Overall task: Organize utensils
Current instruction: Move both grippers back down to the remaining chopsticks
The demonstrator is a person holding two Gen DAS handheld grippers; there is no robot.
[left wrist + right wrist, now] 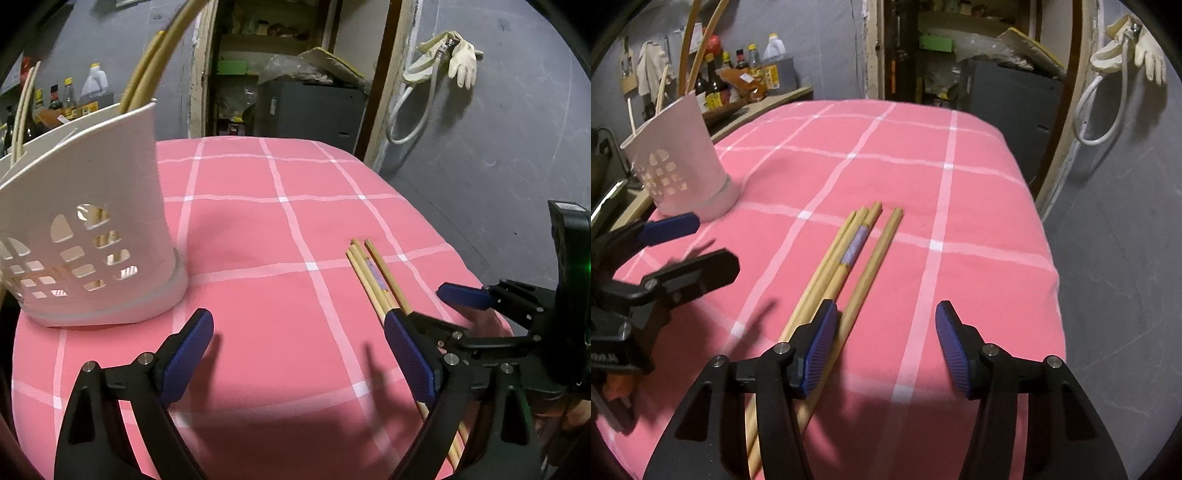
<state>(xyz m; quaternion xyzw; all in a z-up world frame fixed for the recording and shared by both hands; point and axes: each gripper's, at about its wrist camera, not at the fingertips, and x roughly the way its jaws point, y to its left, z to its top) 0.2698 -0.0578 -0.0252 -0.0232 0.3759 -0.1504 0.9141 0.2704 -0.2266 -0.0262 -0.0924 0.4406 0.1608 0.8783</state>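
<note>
Several wooden chopsticks (827,280) lie side by side on the pink checked cloth (960,206); one carries a pale purple band. My right gripper (886,350) hangs low over their near ends with jaws apart. Its left finger (820,347) covers the bundle, and one separate chopstick (879,251) runs into the gap beside that pad. Neither pad presses on anything. In the left wrist view the chopsticks (369,269) lie to the right, with the right gripper (439,306) over them. My left gripper (299,354) is open and empty above bare cloth. A white perforated caddy (92,192) (679,162) stands left, holding tall sticks.
The table's rounded edge (1049,266) drops off close to the right of the chopsticks. Sauce bottles (738,74) crowd a shelf behind the caddy. Gloves and a hose (458,59) hang on the grey wall. My left gripper (687,247) shows at the left of the right wrist view.
</note>
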